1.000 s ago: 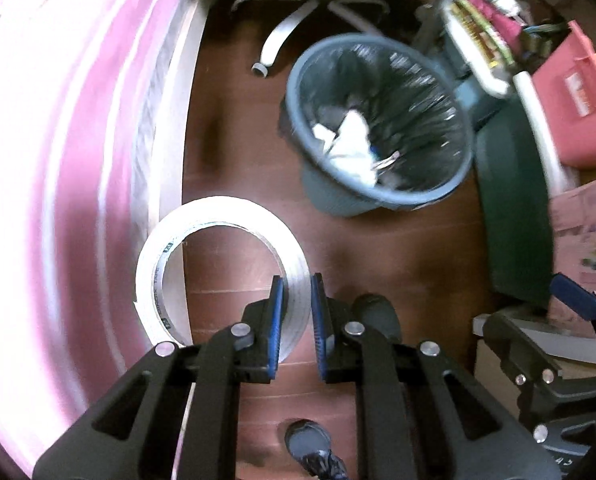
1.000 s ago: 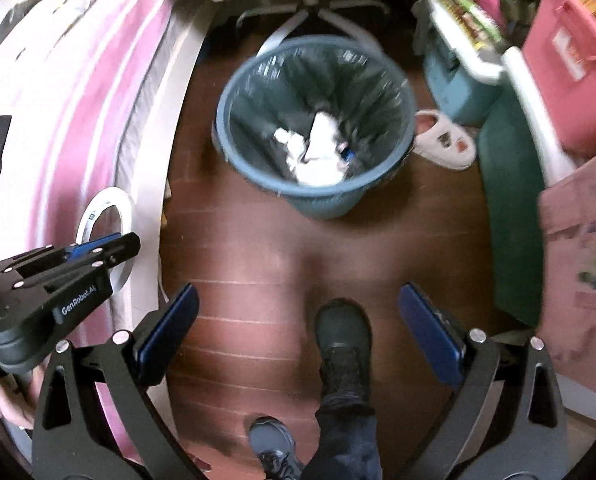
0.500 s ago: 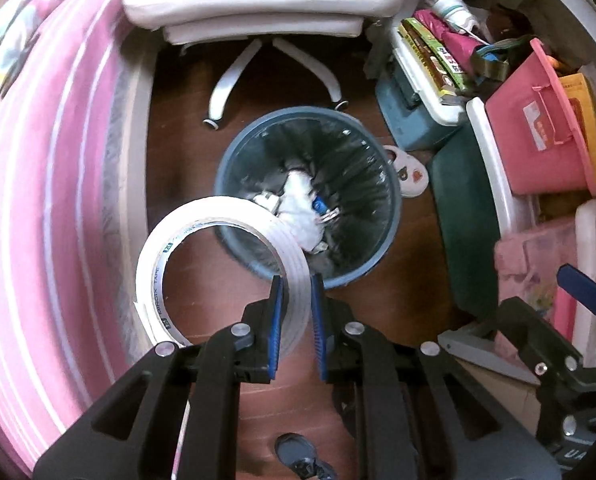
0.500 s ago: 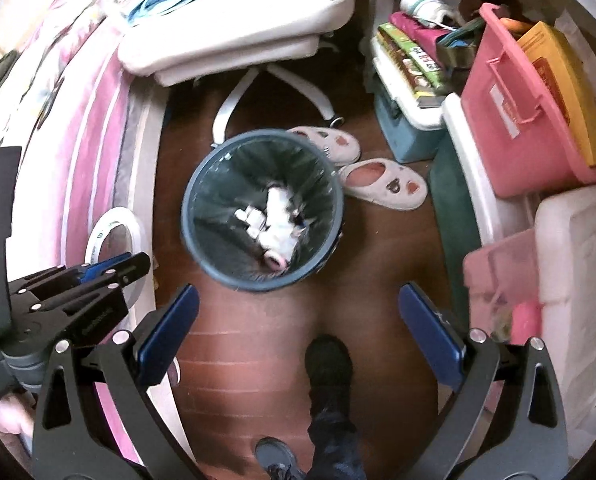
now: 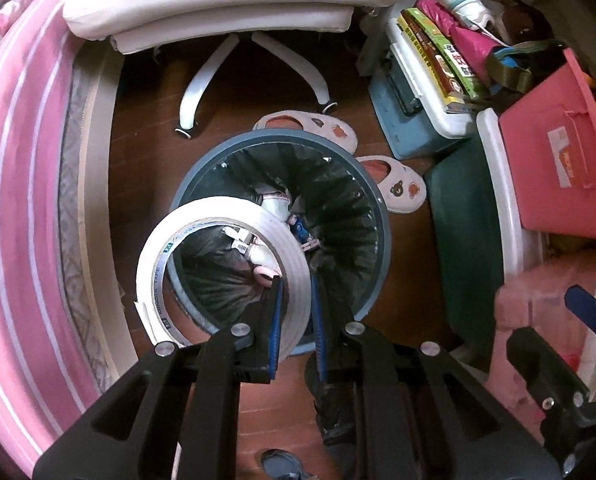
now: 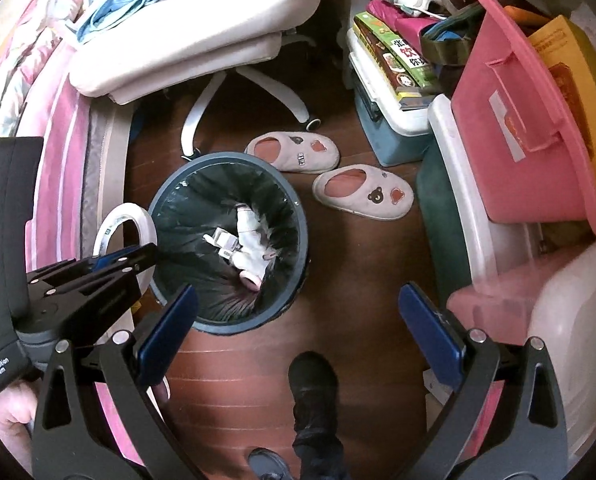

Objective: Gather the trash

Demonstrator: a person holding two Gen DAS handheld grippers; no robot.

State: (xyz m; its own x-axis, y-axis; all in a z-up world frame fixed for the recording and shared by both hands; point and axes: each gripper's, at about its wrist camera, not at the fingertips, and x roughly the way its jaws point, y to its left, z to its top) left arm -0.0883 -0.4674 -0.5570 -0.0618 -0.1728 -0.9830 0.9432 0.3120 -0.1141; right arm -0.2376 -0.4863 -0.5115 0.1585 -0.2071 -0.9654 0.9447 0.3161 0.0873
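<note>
My left gripper (image 5: pixel 296 312) is shut on a white roll of tape (image 5: pixel 202 216), gripping its rim and holding it upright over the near left part of a blue-grey bin (image 5: pixel 370 200) lined with a black bag. White crumpled trash (image 6: pixel 246 236) lies in the bin (image 6: pixel 298 256). In the right wrist view the left gripper (image 6: pixel 138 252) holds the tape (image 6: pixel 138 216) at the bin's left rim. My right gripper (image 6: pixel 298 320) is open and empty above the floor, just near of the bin.
A pink-striped bed (image 5: pixel 14 200) runs along the left. A white office chair (image 6: pixel 198 32) stands beyond the bin. Two pink slippers (image 6: pixel 362 192) lie on the wooden floor. Storage boxes, books and a pink bin (image 6: pixel 530 128) crowd the right. The person's shoe (image 6: pixel 312 376) is below.
Both grippers have risen and moved forward; the bin looks smaller and lies more underneath. The tape roll, still held by the left gripper, now hangs over the bin's opening instead of the floor.
</note>
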